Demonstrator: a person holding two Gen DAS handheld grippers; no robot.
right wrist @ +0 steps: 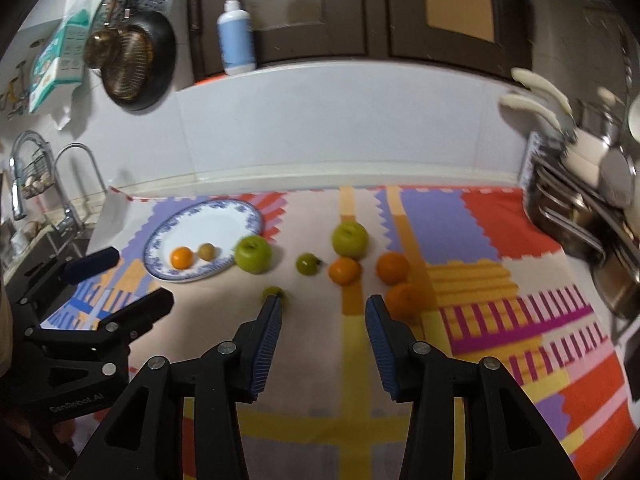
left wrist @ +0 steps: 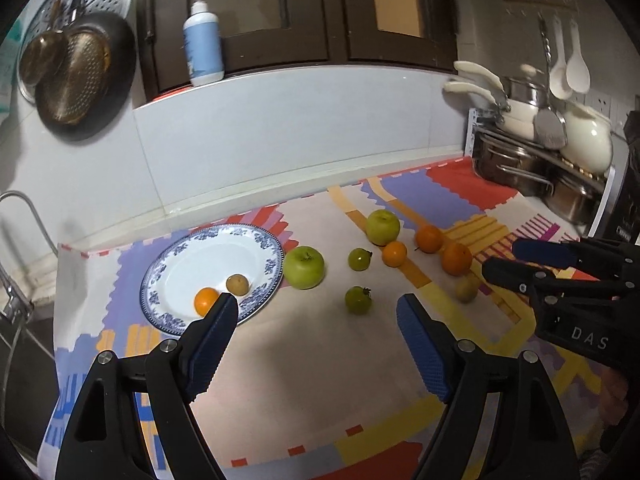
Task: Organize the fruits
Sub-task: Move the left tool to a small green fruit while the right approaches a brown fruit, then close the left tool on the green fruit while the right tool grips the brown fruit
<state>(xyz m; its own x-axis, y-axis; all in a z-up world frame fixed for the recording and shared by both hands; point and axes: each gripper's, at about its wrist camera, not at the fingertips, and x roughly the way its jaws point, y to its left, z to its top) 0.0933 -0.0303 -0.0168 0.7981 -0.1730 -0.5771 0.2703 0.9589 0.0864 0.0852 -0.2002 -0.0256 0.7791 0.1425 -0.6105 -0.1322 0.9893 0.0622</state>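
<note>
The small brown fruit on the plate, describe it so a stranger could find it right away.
Find the blue-and-white plate at the left end of the patterned mat. Two fruits lie on it: an orange and, just right of it, the small brown fruit, dull tan and not bright orange.

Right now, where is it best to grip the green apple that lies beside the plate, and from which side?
Probably grip the green apple across its round middle, coming from above. Its stem points up, and the plate rim lies close on its left, so a gripper finger has little room there; front and back look free.
</note>
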